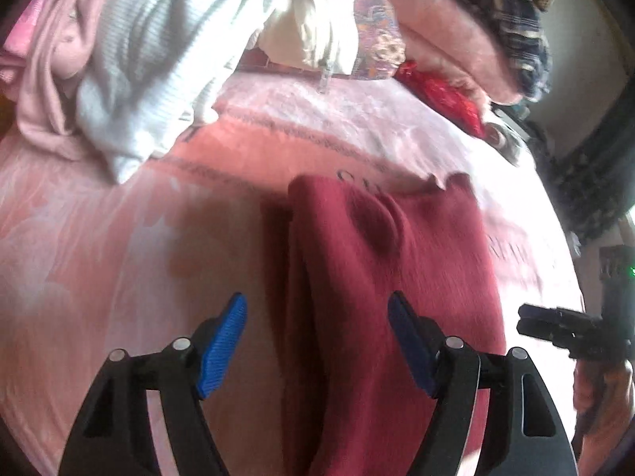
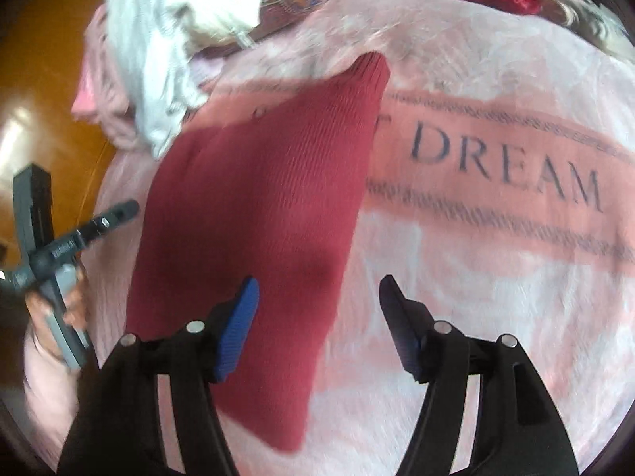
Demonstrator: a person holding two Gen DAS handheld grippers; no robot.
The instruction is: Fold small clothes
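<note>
A folded maroon knit [image 2: 258, 206] lies flat on the pink blanket [image 2: 496, 277]. The left claw [image 1: 317, 341] and the right claw [image 2: 317, 325] both gape above it, holding nothing.

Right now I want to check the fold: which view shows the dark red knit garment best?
The right wrist view: the dark red knit garment lies there as one folded panel, ribbing and edges visible. The left wrist view shows it blurred, partly behind the fingers.

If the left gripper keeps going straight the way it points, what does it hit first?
Most likely the folded dark red knit garment, lying straight ahead of the open left gripper on the pink blanket; depth is uncertain.
</note>
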